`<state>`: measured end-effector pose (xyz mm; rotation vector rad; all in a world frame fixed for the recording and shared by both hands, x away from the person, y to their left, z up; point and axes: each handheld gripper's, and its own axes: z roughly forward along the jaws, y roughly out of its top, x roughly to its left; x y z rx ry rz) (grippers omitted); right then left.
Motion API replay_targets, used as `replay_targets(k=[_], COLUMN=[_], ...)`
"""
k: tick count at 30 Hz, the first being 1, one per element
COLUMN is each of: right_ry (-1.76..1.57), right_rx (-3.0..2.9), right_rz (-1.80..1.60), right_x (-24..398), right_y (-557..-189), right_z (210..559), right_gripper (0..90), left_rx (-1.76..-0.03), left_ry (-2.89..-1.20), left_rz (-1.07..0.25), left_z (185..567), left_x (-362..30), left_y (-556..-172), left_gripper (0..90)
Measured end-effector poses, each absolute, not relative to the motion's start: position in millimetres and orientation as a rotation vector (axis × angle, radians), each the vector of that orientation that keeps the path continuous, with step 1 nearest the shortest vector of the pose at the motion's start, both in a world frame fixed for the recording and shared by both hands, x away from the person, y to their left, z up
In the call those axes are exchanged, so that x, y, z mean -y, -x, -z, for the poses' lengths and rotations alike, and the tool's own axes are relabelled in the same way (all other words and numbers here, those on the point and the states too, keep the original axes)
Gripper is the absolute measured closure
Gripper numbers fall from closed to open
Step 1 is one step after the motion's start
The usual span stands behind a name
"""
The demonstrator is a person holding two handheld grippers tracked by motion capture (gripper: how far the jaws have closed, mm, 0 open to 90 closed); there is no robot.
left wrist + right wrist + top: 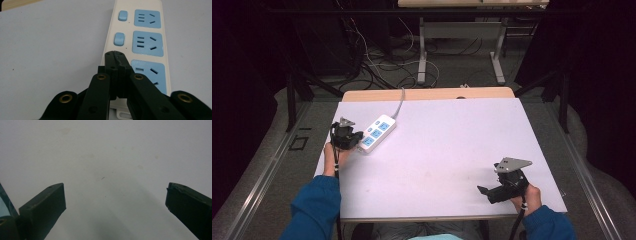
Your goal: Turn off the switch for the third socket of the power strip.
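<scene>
Left gripper with jaws pressed fully together and nothing between them, tips set over the near end of a white power strip, right where the nearest of its blue rocker switches would sit. Two more such switches in plain sight just beyond the tips, each beside a blue socket. Cannot tell whether the tips press on the hidden switch or merely hover above it. Power strip lying loose and slantwise on the pale desk, directly under and ahead of the left jaws, with its grey cord trailing off the far edge. Right gripper well apart from the strip, jaws spread wide over bare desk, holding nothing and bracing nothing. Likely trouble from here: pushing down off-centre and slipping from the small, smooth rocker onto the casing or into the neighbouring socket face. Pushing at a slant rather than straight down probably shoves the unbraced strip along the desk or swings it about its cord instead of tipping the switch. Leaning too hard near the strip's end could lift the far end. Wandering a little forward risks catching the second switch instead of the intended one.
</scene>
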<state>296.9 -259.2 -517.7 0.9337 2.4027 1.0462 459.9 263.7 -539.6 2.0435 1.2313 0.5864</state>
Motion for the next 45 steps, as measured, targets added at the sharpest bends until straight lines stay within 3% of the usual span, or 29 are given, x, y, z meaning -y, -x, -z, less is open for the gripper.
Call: replay_targets(k=[45], right_ry=[-0.931], right_rx=[-2.411], right_rz=[-1.045], right_x=[259.1], right_y=[-296.9], right_z=[517.1], right_gripper=[2.3], left_rx=[-1.222], left_ry=[-2.059], left_rz=[-0.562], left_z=[539.4], left_x=[-265.6], left_y=[-459.6], left_gripper=[90.0])
